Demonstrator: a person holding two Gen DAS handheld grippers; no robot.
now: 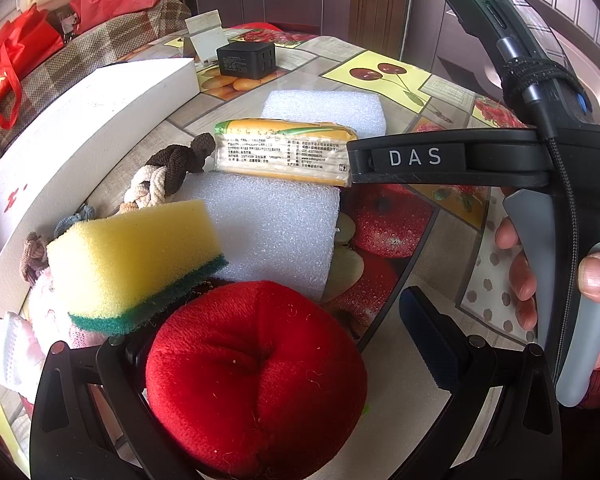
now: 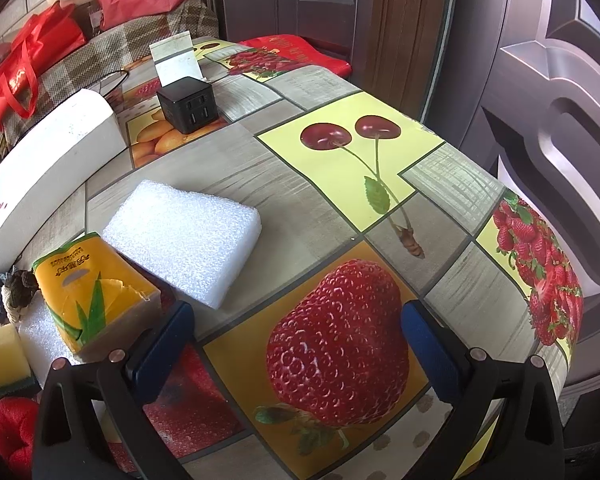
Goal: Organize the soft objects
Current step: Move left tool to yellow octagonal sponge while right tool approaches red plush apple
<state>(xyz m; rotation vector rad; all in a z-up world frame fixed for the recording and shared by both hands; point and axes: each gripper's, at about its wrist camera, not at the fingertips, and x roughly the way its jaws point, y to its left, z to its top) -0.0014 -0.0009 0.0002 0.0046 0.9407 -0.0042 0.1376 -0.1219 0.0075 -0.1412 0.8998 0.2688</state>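
Plush red apple (image 1: 256,376) fuzzy; sponge (image 1: 136,256) porous; foam block (image 2: 184,236) pebbled; tablecloth (image 2: 340,208) glossy.

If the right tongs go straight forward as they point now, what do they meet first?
Probably nothing soon. The right tongs are open over bare tablecloth. The white foam block and the tissue pack lie left of that line. Depth is hard to judge.

On the table (image 2: 340,208) we found a plush apple (image 1: 256,376) nearest the left camera, with a sponge (image 1: 136,260) just behind it to the left and a foam block (image 1: 276,228) behind it. A tissue pack (image 1: 284,152) lay on that block's far edge, a second foam block (image 1: 324,110) behind it. A long box (image 1: 80,148) ran along the left side, a charger cube (image 1: 246,60) beyond it.
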